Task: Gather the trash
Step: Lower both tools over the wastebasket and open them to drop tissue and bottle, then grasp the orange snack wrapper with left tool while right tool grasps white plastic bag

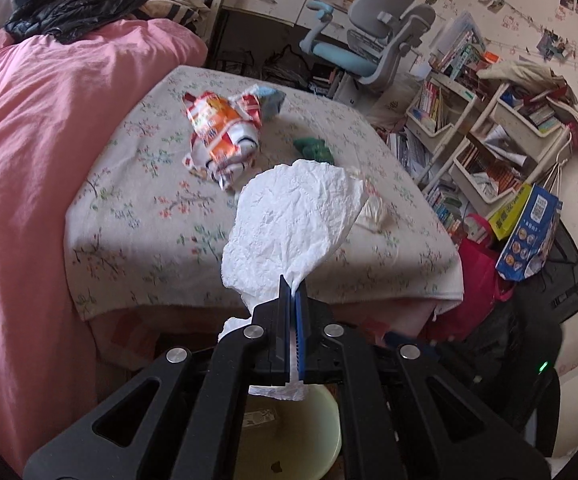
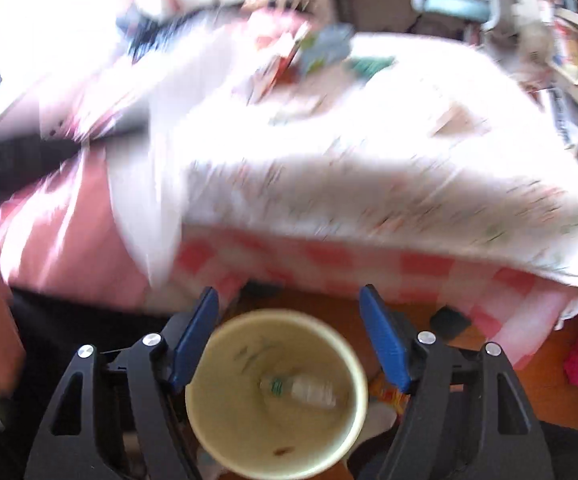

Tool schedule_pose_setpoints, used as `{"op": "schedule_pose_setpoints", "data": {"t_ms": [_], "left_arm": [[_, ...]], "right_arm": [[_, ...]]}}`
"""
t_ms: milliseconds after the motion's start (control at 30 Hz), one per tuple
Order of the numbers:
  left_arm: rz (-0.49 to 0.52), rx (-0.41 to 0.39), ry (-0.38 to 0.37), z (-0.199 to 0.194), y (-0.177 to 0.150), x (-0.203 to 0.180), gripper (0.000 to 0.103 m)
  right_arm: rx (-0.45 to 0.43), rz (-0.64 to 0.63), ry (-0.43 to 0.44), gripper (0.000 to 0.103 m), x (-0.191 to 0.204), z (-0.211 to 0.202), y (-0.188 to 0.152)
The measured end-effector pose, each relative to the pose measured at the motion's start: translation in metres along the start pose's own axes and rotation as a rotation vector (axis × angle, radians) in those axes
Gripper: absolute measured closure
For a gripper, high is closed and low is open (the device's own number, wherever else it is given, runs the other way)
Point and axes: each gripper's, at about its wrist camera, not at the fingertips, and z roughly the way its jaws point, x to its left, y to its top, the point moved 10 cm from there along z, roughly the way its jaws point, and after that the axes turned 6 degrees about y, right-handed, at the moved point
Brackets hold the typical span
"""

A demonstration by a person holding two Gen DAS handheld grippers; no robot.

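Left gripper (image 1: 292, 284) clamps crumpled white tissue (image 1: 289, 232) off the bed's foot edge; right gripper (image 2: 289, 320) spread wide, empty, above pale yellow round bin (image 2: 209, 376) containing clear plastic bottle (image 2: 301, 390)

Black tongs (image 1: 293, 284), blue pads (image 2: 385, 344), round silver screws (image 2: 425, 337).

White tissue (image 1: 293, 220): thin crinkled paper, matt. Snack wrapper (image 1: 221, 136): glossy crumpled foil/plastic. Bed sheet (image 1: 137, 216): matt floral cloth; quilt (image 1: 29, 152) pink cloth. Bin (image 2: 359, 380): smooth pale plastic. Tongs (image 1: 292, 284): matt black plastic w/ blue pads, shiny metal pins.
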Motion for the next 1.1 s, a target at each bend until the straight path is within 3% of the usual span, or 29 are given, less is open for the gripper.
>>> {"op": "schedule_pose_setpoints", "data": {"t_ms": [200, 433, 500, 533, 567, 733, 1100], "left_arm": [[0.035, 0.146, 0.044, 0.023, -0.057, -0.009, 0.1], [0.059, 0.376, 0.055, 0.049, -0.12, -0.012, 0.098], [0.081, 0.418, 0.065, 0.052, -0.132, -0.014, 0.087], [0.092, 0.429, 0.077, 0.053, -0.136, -0.015, 0.074], [0.101, 0.428, 0.092, 0.052, -0.137, -0.014, 0.062], [0.12, 0.34, 0.116, 0.041, -0.12, -0.014, 0.044], [0.047, -0.017, 0.203, -0.006, -0.047, 0.002, 0.028]], "right_arm": [[-0.159, 0.039, -0.023, 0.03, -0.015, -0.034, 0.023], [-0.191, 0.05, -0.03, 0.028, -0.021, -0.045, 0.026], [-0.189, 0.05, -0.031, 0.028, -0.02, -0.046, 0.026], [-0.189, 0.048, -0.032, 0.028, -0.019, -0.046, 0.026], [-0.187, 0.044, -0.033, 0.027, -0.019, -0.046, 0.025], [-0.19, 0.039, -0.041, 0.026, -0.019, -0.045, 0.022], [-0.196, 0.04, -0.05, 0.025, -0.021, -0.044, 0.023]]}}
